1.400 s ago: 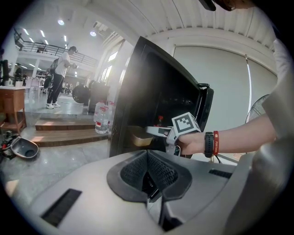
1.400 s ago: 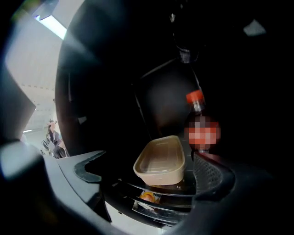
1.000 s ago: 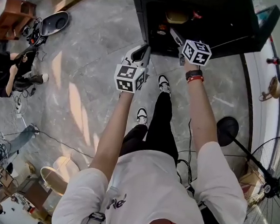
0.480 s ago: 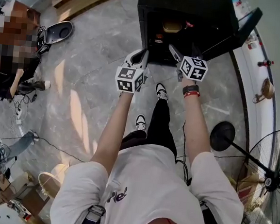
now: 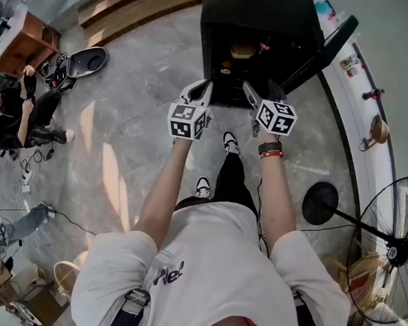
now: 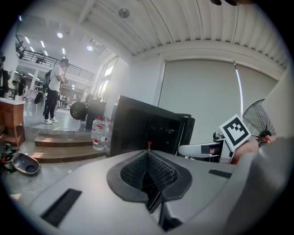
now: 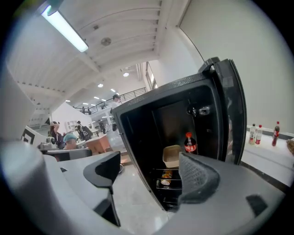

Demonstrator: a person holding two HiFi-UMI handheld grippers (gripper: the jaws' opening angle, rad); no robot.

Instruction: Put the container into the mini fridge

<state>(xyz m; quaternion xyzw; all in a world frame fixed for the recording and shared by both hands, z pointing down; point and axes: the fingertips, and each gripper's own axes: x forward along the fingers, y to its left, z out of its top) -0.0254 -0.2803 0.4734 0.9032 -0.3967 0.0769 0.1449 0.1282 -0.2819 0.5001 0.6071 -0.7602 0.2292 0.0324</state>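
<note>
Left gripper is clenched, pads together, nothing in it, and it hangs just in front of the mini fridge. The container, a beige open tub, already sits on the upper shelf inside, just beside a cola bottle. Right gripper is outside the cabinet, jaws closing on nothing but air. My read is that placement is done and the step in hand is pulling clear, then probably shutting the door, which stands wide open at right. To do it well I'd back both grippers straight out and keep the right one off the shelf edge. Then I'd go round to the door's outer face, push near its free edge with closed jaws, and ease off at the end so the bottle doesn't tip into the tub. Writing: the water bottles beside the fridge have red labels, unreadable. The shirt print is partly hidden, so I can't read it whole. The cola label is red with white script, too small to read. The marker cube carries only black-and-white squares. The ledge bottles at far right are illegible.
</note>
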